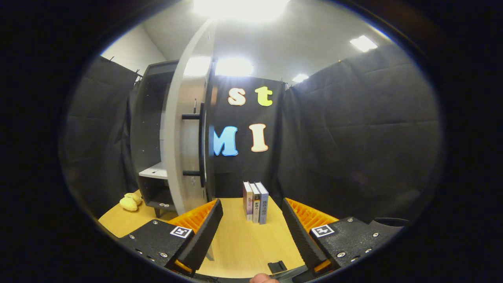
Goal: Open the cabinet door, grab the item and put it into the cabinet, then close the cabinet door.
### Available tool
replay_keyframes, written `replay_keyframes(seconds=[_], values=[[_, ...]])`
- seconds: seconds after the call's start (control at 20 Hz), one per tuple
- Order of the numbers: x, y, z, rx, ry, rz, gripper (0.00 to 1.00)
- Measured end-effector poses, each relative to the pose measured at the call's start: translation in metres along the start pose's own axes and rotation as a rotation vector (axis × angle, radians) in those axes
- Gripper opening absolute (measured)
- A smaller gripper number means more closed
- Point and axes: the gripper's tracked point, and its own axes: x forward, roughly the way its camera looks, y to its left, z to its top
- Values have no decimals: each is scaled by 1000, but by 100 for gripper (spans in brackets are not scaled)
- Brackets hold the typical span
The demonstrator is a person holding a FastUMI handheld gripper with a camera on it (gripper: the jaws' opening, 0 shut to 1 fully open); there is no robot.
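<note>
the grey cabinet door with a black bar handle [188, 149] already stands open. the fingers [251, 232] are wide and hold nothing, and the three upright books [256, 201] wait just ahead of them on the light wooden surface [239, 243]. grabbing, placing inside and closing seem still left.

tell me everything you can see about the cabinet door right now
The cabinet door stands swung wide open, seen nearly edge-on, its pale grey face smooth and glossy under the ceiling lights. A long dark bar handle runs vertically along it on two short posts. The door hangs from the dark cabinet, whose white shelf shows behind it. Its lower end comes down just beyond the left finger of the open gripper, which holds nothing. The books stand apart from it on the wooden table.
</note>
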Motion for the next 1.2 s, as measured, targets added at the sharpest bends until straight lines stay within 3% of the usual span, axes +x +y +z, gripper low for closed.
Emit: replay_keyframes(seconds=[0.4, 0.7, 0.8, 0.9, 1.1, 1.2], values=[[27, 35, 11, -15, -23, 73, 94], [18, 43, 17, 31, -38, 119, 91], [16, 68, 23, 24, -64, 195, 91], [10, 66, 31, -89, -111, 163, 86], [12, 83, 18, 41, -43, 240, 87], [13, 92, 19, 57, -21, 238, 86]])
